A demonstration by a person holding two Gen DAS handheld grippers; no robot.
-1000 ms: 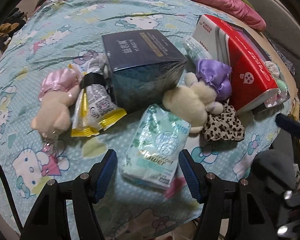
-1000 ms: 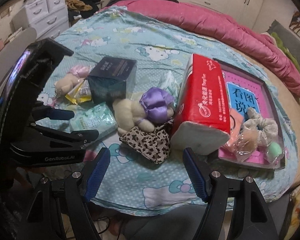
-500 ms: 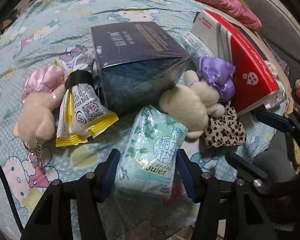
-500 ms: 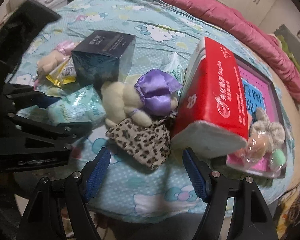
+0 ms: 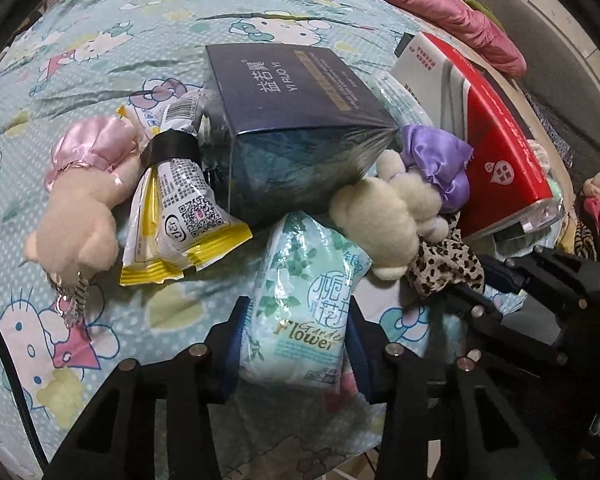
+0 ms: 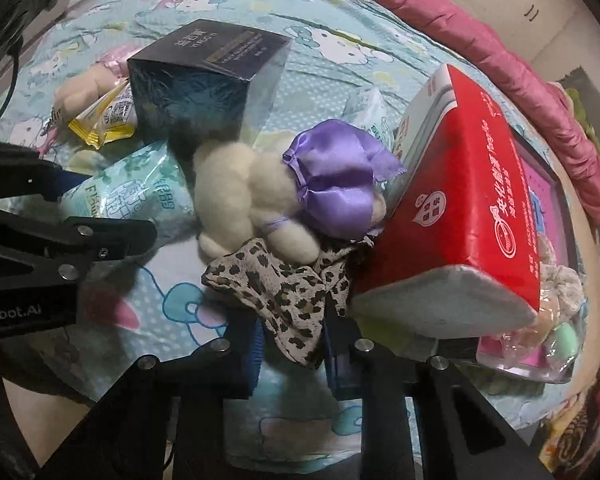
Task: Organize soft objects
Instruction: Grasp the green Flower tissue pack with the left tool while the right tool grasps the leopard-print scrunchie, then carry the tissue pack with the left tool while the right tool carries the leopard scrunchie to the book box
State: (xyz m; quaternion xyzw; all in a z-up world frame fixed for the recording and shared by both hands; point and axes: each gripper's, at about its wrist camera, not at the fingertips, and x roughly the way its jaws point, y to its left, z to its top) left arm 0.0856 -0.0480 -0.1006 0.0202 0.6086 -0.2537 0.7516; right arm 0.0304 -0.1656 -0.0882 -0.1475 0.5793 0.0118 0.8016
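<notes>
My left gripper (image 5: 296, 344) is shut on a pale green tissue pack (image 5: 304, 300) lying on the Hello Kitty bedsheet (image 5: 100, 60); the pack also shows in the right wrist view (image 6: 136, 196). My right gripper (image 6: 292, 340) is shut on a leopard-print cloth (image 6: 284, 292), also seen in the left wrist view (image 5: 444, 268). A cream plush with a purple satin bow (image 6: 260, 200) lies behind the cloth. A second cream plush with a pink bow (image 5: 84, 200) lies at the left.
A dark blue box (image 5: 292, 120) stands in the middle, a yellow snack packet (image 5: 180, 236) beside it. A red tissue box (image 6: 468, 200) leans on a pink book with scrunchies (image 6: 556, 300). A pink quilt (image 6: 460, 32) lies behind. The bed edge is near.
Both grippers moved forward and closed: the left on the tissue pack, the right on the leopard cloth. Both were open a second ago.
</notes>
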